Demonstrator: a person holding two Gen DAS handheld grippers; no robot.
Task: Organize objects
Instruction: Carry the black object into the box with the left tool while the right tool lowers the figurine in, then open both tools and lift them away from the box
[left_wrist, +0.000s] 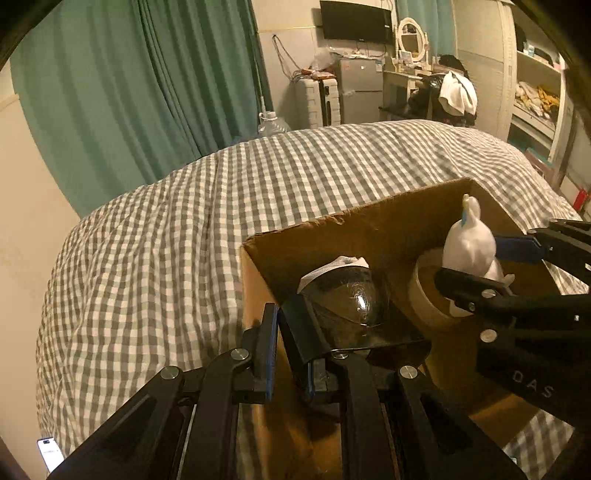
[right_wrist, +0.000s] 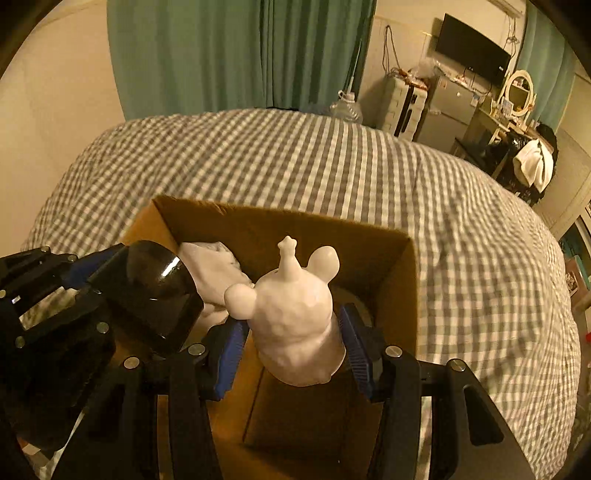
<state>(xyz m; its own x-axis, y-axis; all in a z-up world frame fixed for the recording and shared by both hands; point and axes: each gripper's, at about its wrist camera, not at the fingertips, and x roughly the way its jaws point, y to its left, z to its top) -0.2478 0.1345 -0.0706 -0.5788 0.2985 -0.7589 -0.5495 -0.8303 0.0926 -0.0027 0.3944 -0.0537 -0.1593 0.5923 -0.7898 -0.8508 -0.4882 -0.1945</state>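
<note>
An open cardboard box (left_wrist: 369, 225) (right_wrist: 258, 229) sits on a bed. My left gripper (left_wrist: 291, 347) (right_wrist: 92, 280) is shut on the flat black edge of a dark see-through dome (left_wrist: 347, 295) (right_wrist: 155, 280), held over the box's left side. On the right, my right gripper (right_wrist: 293, 336) (left_wrist: 487, 266) is shut on a white big-eared figurine (right_wrist: 295, 314) (left_wrist: 469, 243), its blue pads pressing on both flanks, above the box's inside. Within the box lie a crumpled white cloth (right_wrist: 214, 262) (left_wrist: 332, 264) and a beige tape roll (left_wrist: 424, 295). The box floor is partly hidden by the held things.
A grey-and-white checked duvet (left_wrist: 184, 221) (right_wrist: 461, 221) covers the bed around the box. A lit phone (left_wrist: 50, 454) lies at the near left. Beyond the bed are green curtains (left_wrist: 129, 92), a water jug (left_wrist: 271, 123), a small fridge (left_wrist: 360, 88) and shelves (left_wrist: 535, 92).
</note>
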